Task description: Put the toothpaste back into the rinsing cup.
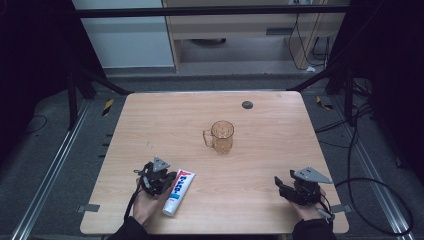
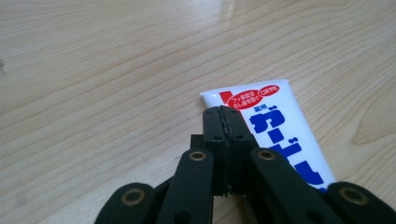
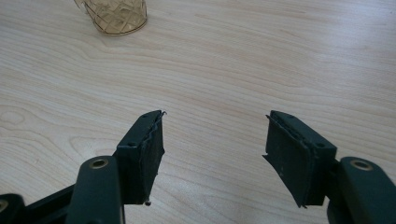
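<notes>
A white toothpaste tube (image 1: 179, 191) with blue and red lettering lies flat near the table's front left, its cap end towards the person. My left gripper (image 1: 171, 178) sits just left of the tube, low over the wood. In the left gripper view the tube (image 2: 280, 126) lies beside and partly under the left gripper (image 2: 223, 113), whose jaws are pressed together with nothing between them. My right gripper (image 1: 278, 183) rests near the front right edge. Its jaws stand wide apart over bare wood in the right gripper view (image 3: 215, 135).
An amber, patterned plastic mug (image 1: 221, 136) with its handle to the left stands upright at the table's middle; its base shows at the top left (image 3: 114, 16). A small dark disc (image 1: 247, 104) lies near the far edge of the wooden table (image 1: 280, 130).
</notes>
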`<action>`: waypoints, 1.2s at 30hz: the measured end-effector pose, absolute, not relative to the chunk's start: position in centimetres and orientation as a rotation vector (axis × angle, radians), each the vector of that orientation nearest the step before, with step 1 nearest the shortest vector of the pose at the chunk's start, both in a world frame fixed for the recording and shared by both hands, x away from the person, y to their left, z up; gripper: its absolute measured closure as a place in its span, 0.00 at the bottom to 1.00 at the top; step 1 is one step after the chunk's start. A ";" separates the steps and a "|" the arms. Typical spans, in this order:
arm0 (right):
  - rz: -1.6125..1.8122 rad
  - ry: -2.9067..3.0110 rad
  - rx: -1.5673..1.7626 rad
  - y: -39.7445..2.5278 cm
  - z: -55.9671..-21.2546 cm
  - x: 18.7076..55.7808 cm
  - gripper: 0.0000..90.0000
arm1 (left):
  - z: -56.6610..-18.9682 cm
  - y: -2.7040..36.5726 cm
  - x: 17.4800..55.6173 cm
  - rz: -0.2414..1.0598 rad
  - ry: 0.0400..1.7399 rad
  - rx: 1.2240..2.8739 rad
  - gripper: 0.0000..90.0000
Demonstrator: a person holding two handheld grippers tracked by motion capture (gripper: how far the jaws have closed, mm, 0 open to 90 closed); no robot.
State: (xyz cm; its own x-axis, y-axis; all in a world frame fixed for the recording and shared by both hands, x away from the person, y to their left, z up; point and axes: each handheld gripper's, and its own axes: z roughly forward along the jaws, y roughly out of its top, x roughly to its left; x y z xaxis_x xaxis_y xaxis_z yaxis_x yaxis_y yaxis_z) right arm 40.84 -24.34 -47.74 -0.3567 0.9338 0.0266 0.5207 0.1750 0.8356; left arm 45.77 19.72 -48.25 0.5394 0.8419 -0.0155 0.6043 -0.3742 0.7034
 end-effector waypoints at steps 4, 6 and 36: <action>1.079 1.954 1.366 -24.4 -47.7 40.8 0.41 | -48.3 19.2 45.7 0.448 1.139 2.136 0.99; 1.073 1.955 1.355 -24.4 -47.8 40.9 0.41 | -48.4 19.1 45.7 0.441 1.130 2.149 0.99; 1.059 1.954 1.372 -24.9 -47.9 41.0 0.39 | -42.5 19.3 44.3 0.440 1.044 2.146 0.24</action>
State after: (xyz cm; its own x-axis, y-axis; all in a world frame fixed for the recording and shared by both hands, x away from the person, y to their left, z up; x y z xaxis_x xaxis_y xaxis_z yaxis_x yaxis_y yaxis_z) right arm 40.99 -24.89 -47.89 -0.3490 0.9369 0.0189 0.5277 0.1798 0.8302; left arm 44.29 19.31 -42.51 0.6176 0.7865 -0.0005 0.5486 -0.4304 0.7168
